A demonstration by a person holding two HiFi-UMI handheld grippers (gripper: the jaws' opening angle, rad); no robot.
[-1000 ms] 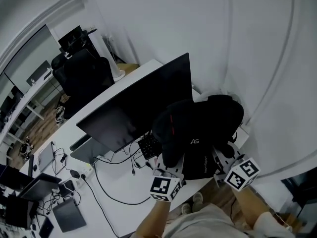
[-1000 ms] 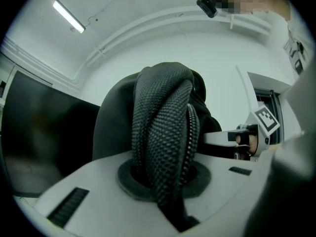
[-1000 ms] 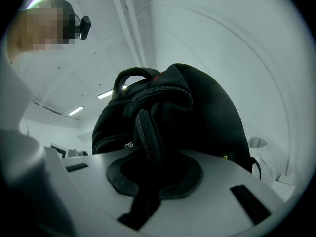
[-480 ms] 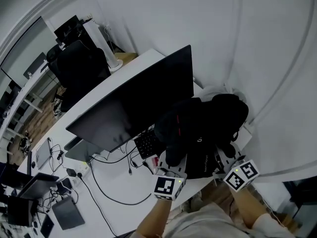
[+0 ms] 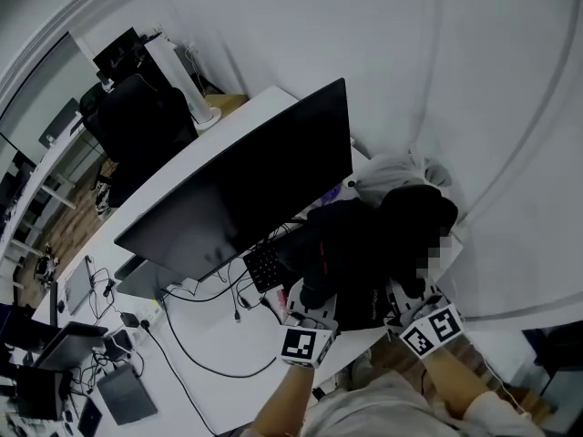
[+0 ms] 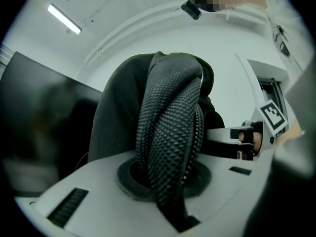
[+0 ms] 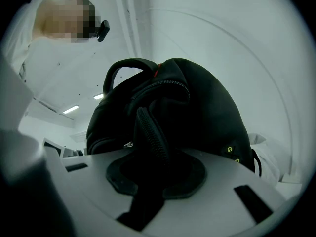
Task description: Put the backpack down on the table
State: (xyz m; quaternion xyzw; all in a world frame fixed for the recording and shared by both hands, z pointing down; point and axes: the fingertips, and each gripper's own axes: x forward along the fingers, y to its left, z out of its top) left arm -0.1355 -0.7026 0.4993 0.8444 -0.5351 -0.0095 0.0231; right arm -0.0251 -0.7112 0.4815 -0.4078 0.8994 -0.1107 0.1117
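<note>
Clamping straps (image 6: 168, 132) of the backpack (image 5: 364, 244), left claw (image 6: 165, 184) and right claw (image 7: 150, 179) hide their tips under fabric.

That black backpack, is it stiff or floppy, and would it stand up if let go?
Likely floppy: the backpack bulges and folds unevenly. Its mesh strap bends limply where the left gripper clamps it. Near the table edge, it may slump or tip off.
</note>
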